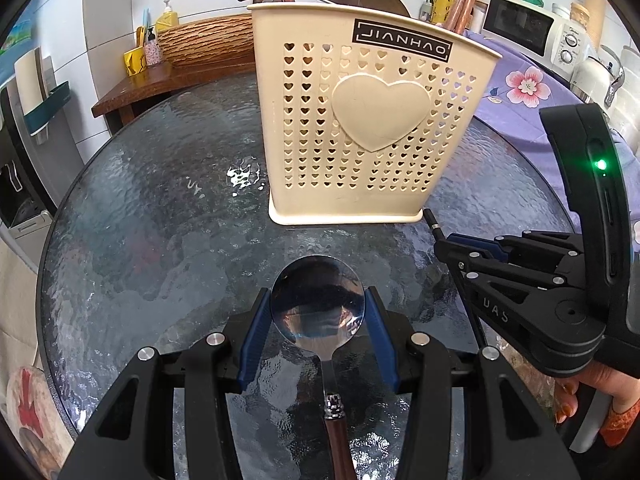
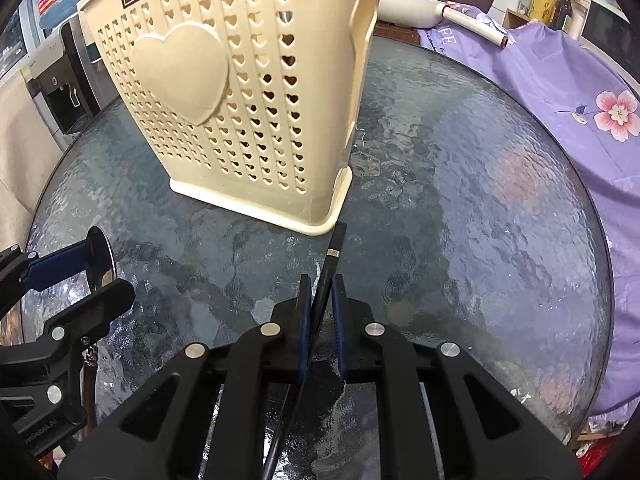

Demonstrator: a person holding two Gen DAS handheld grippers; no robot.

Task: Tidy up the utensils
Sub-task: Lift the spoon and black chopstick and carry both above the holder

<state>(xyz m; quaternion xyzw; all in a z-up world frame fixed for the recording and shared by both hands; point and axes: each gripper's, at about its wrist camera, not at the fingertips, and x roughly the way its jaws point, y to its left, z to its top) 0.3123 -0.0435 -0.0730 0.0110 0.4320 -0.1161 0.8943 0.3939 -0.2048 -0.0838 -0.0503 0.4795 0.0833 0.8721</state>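
Note:
A cream utensil holder with heart-shaped holes stands on the round glass table; it also shows in the right wrist view. My left gripper is shut on the bowl of a metal spoon with a brown handle, just in front of the holder. My right gripper is shut on black chopsticks, whose tips point at the holder's base corner. The right gripper also shows in the left wrist view, to the right of the spoon. The left gripper with the spoon shows at the left of the right wrist view.
A purple floral cloth covers the surface to the right of the table. A microwave, a kettle and jars stand behind. A wooden shelf with a basket and bottles lies at the back left.

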